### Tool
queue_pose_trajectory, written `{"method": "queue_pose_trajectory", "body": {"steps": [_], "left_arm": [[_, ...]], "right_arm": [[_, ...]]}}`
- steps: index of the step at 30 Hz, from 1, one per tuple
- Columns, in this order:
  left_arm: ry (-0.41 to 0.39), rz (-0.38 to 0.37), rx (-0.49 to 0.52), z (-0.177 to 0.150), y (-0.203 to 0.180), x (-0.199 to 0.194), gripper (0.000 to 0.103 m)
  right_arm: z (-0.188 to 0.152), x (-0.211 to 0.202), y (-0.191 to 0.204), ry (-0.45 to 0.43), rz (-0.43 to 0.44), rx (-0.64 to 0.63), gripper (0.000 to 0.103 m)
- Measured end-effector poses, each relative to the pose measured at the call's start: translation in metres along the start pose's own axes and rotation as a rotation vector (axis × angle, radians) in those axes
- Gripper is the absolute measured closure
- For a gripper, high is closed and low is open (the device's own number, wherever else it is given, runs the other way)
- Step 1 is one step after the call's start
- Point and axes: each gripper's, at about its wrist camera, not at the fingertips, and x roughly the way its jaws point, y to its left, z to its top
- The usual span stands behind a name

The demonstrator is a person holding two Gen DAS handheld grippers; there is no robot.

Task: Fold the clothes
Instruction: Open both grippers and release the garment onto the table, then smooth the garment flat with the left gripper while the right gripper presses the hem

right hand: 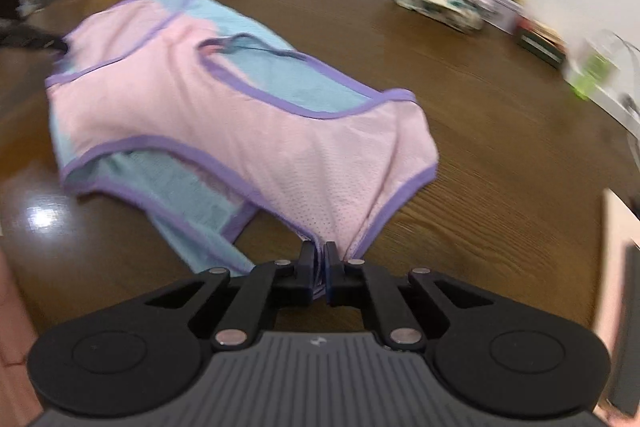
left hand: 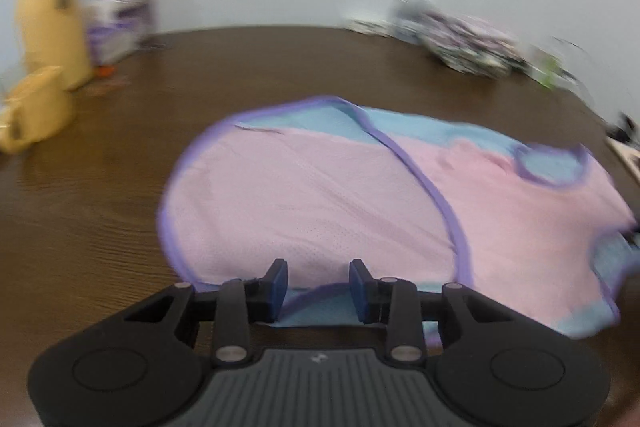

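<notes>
From the left wrist, the left hand-held gripper (left hand: 318, 289) stands spread over the near hem of the pink and blue vest (left hand: 320, 195), its pads not pressing the cloth. The vest lies rumpled on the brown desk (left hand: 100, 207).

From the right wrist, the right hand-held gripper (right hand: 319, 269) is pinching a gathered pink corner of the vest (right hand: 248, 131). Folding looks barely begun; no neat fold shows yet.

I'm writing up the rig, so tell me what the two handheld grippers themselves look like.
Both look alike. The left gripper has a grey ribbed body with a small pale logo, two round black side housings, black linkage arms with silver pivot pins, and dark blue pads on its fingers. The right gripper shows the same build. No cables or sleeves are visible.
</notes>
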Motion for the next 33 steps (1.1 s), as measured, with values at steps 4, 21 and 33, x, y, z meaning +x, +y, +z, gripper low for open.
{"method": "queue_pose_trajectory", "body": {"steps": [4,21,33], "left_arm": [[0.019,-0.031,0.087,-0.007,-0.014,0.002,0.075],[-0.016,-0.190,0.672,-0.027,-0.035,-0.035,0.066],[-0.023,-0.270,1.117,-0.031,-0.060,-0.016,0.079]], "right_arm": [[-0.003,-0.005,-0.013,-0.004,-0.015,0.072,0.095],[0.010,-0.008,0.104,-0.075,0.362,-0.104,0.070],[0.009,-0.006,0.128,-0.074,0.313,-0.145,0.071]]}}
